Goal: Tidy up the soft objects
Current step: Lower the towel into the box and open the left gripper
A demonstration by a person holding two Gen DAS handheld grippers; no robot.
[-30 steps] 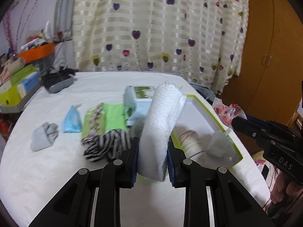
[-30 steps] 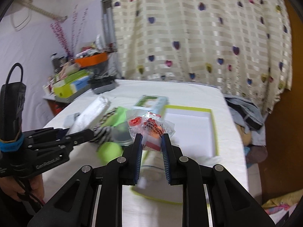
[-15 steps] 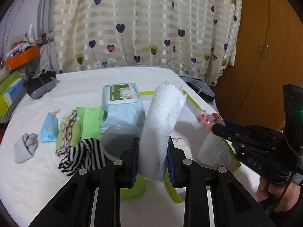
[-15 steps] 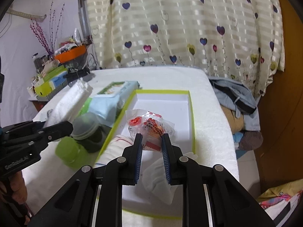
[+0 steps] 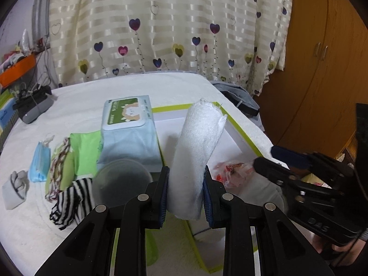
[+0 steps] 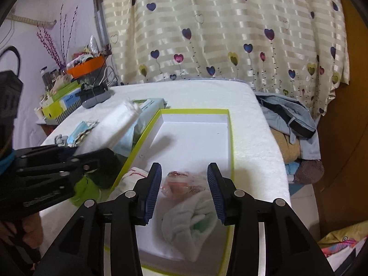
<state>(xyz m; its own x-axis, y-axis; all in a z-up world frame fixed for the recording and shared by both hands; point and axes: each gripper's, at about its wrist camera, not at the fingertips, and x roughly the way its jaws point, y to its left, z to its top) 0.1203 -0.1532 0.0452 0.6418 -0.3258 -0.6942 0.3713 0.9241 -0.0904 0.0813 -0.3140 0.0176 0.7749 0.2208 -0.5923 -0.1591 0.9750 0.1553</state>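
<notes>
My left gripper (image 5: pixel 185 191) is shut on a rolled white towel (image 5: pixel 197 151) that stands upright between its pads, held at the near left edge of the green-rimmed white box (image 5: pixel 247 135). In the right wrist view the same towel (image 6: pixel 112 128) leans over the box's left rim (image 6: pixel 147 126). My right gripper (image 6: pixel 184 191) is opening, its pads apart on either side of a clear red-printed packet (image 6: pixel 181 182). The packet (image 5: pixel 232 171) lies in the box beside a folded white cloth (image 6: pixel 191 220), free of the pads.
Left of the box lie a wipes pack (image 5: pixel 128 133), a green cloth (image 5: pixel 87 151), a striped sock (image 5: pixel 73 202), a blue mask (image 5: pixel 40 158), a grey sock (image 5: pixel 16 186) and a round lid (image 5: pixel 122 181). Clothes (image 6: pixel 292 124) pile off the table's right edge.
The right gripper carried the packet down into the box and spread its jaws off it. The left gripper moved the towel right, toward the box.
</notes>
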